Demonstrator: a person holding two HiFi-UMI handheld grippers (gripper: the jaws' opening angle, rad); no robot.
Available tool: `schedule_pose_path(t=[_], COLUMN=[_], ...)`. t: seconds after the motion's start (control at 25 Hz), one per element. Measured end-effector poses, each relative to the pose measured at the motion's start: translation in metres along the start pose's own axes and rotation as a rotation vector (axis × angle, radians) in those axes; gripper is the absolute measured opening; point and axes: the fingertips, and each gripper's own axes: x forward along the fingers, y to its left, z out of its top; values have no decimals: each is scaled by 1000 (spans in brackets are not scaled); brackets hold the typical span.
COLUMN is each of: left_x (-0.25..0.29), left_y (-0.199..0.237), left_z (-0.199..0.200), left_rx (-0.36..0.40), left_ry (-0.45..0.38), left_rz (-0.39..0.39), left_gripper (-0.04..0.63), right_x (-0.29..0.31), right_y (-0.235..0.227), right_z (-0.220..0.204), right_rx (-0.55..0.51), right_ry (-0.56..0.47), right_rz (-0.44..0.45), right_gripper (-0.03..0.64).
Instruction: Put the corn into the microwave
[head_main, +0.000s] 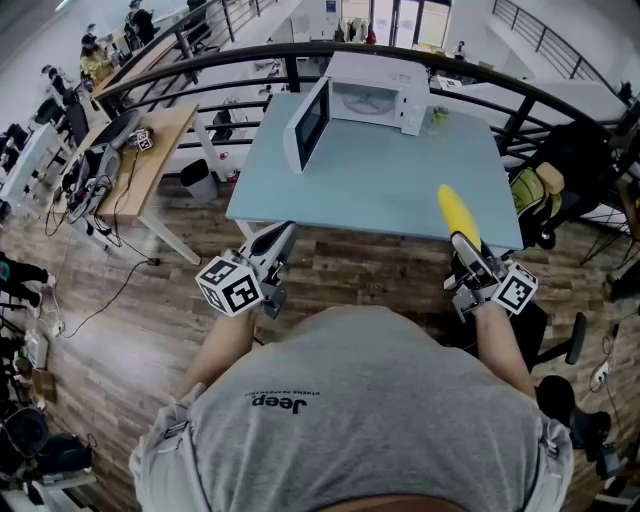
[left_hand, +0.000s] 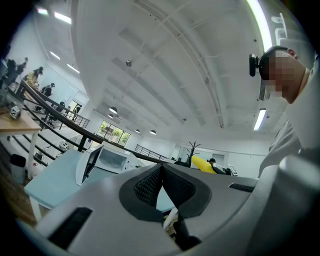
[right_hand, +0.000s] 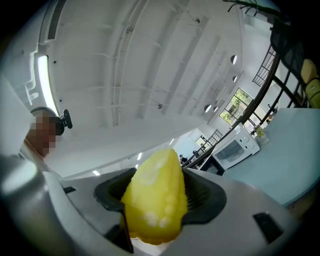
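Head view: we held both grippers low at the tabletop's (head_main: 360, 185) near edge. The right gripper's (head_main: 462, 240) jaws pinched the corn (head_main: 452, 208) at centre right, while the left gripper's (head_main: 283, 233) jaws were pressed together, empty.

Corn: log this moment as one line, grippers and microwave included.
corn: clamped in right gripper | left gripper: shut, empty | microwave: on table, door open | status: corn not yet inside
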Motion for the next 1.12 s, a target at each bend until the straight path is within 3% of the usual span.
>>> schedule_pose_path(t=[0.28,0.68,1.12], left_x=[28,60,78], left_y=[-28,-79,-105], left_z=[-5,-21,-36], left_rx=[20,31,36], left_ry=[3,4,42], left_rz=[-5,33,56], left_gripper=[18,18,18], right_x=[0,-2,-14], right_y=[-17,-24,-21], right_z=[21,56,54], right_rx=[-69,-203,-345], right_ry=[51,135,184], right_rz=[-13,41,68], right_gripper=[287,282,282])
